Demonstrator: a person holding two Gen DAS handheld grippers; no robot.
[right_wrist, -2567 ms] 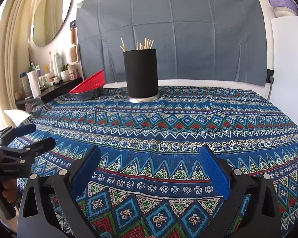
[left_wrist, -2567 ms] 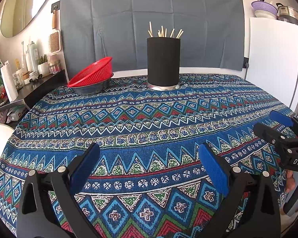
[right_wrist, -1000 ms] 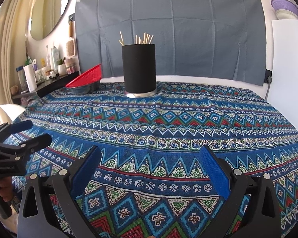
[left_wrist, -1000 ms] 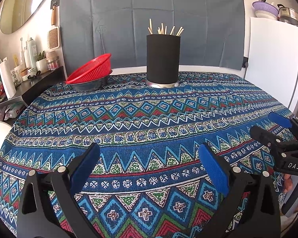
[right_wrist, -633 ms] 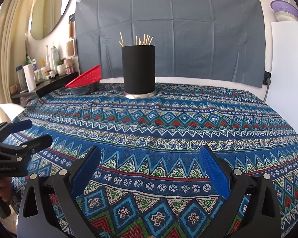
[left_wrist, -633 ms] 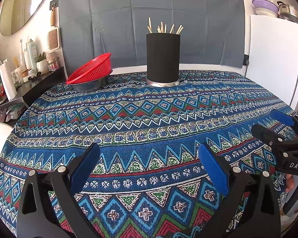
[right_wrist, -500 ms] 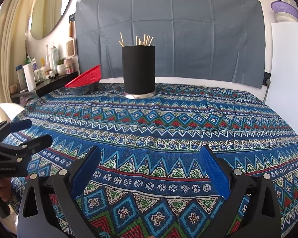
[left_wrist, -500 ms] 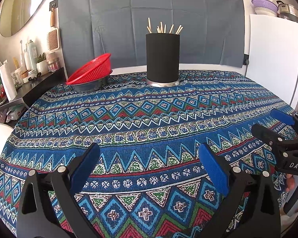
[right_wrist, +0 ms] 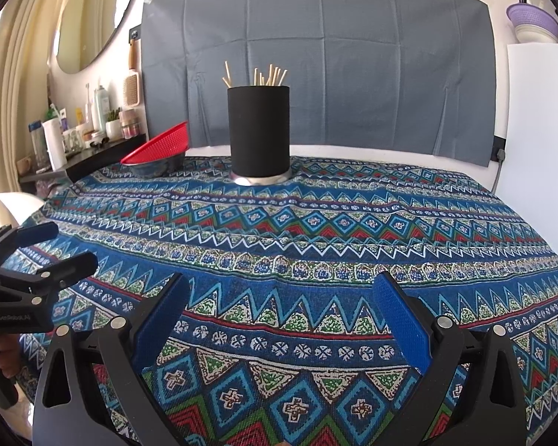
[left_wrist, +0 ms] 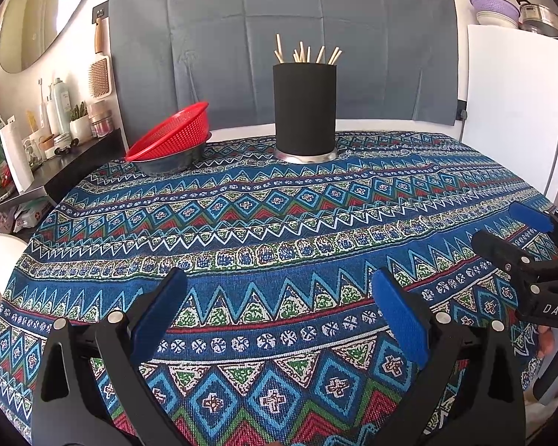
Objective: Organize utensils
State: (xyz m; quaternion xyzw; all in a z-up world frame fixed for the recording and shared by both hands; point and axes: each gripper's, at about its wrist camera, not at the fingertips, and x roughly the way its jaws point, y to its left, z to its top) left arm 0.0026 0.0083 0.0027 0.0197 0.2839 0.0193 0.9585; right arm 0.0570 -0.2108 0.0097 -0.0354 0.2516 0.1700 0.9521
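Note:
A black cylindrical holder stands upright at the far side of the table with several wooden chopsticks sticking out of its top. My left gripper is open and empty, low over the near part of the patterned tablecloth. My right gripper is open and empty at the same near edge. Each gripper shows in the other's view, the right one at the right edge, the left one at the left edge.
A red mesh colander sits tilted on a dark bowl at the far left of the table. A white fridge stands to the right. A dark shelf with bottles runs along the left wall.
Both grippers have drifted slightly; the holder and colander stay where they were. Both stay open and empty.

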